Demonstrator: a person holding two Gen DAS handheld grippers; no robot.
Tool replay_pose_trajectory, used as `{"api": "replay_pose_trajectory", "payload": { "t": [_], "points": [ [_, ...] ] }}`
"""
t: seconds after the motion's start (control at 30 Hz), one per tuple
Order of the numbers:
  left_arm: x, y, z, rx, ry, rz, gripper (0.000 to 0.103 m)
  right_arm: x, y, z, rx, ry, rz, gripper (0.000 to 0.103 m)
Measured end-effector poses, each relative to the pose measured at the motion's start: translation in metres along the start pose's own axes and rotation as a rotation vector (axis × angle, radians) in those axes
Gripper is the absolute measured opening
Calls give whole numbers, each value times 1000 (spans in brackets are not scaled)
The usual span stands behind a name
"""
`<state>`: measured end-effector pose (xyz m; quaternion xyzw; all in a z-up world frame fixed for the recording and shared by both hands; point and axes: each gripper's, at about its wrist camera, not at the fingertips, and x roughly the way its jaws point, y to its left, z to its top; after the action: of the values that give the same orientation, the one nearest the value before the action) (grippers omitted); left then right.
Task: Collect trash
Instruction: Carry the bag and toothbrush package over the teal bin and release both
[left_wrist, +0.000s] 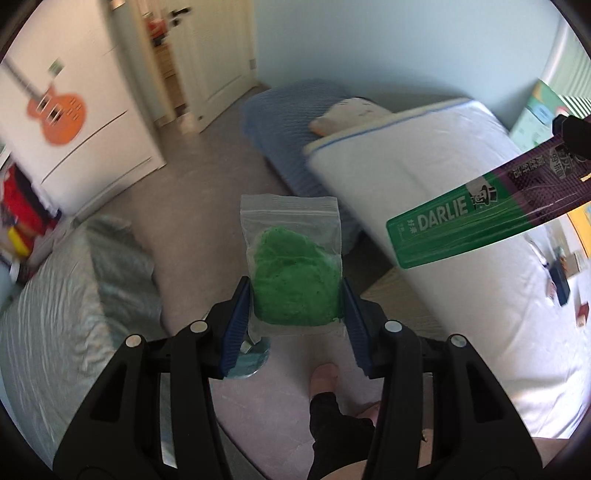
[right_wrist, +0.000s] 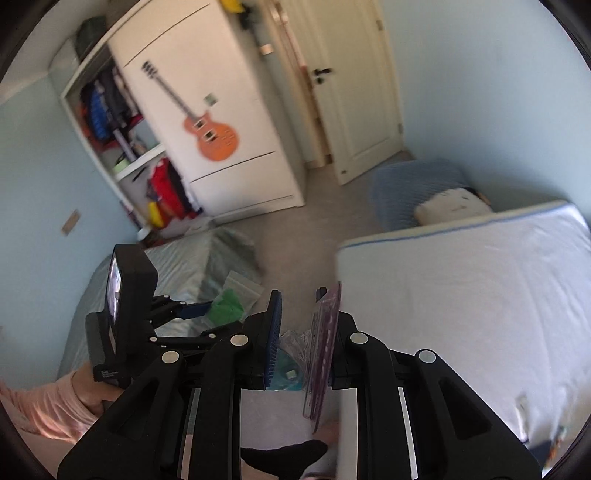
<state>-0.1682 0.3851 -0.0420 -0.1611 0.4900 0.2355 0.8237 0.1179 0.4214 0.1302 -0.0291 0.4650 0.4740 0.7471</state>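
Here, green-filled zip bag (left_wrist: 295, 273) between left gripper (left_wrist: 295, 306) fingers (left_wrist: 236, 325).

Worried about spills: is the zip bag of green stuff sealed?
Cannot tell: the zip bag strip looks flat, nothing spilling.

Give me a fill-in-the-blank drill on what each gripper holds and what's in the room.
1. The left gripper holds a clear zip bag with something ____ in colour inside.
2. The box in the right gripper reads ____ on its green end.
3. The wardrobe door bears a picture of an orange ____.

Missing words: green; DARLIE; guitar
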Motion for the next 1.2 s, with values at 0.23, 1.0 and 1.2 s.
{"api": "replay_pose_trajectory", "payload": {
  "t": [0.23, 1.0, 1.2],
  "points": [
    [9, 75, -18, -164, 39, 65, 46, 75, 58, 30, -122, 91, 134, 20],
    [30, 175, -56, -426, 114, 182, 46, 214, 152, 54, -310, 314, 322, 20],
    [34, 186, -64, -458, 129, 193, 46, 237, 163, 49, -335, 352, 341, 20]
  ]
}}
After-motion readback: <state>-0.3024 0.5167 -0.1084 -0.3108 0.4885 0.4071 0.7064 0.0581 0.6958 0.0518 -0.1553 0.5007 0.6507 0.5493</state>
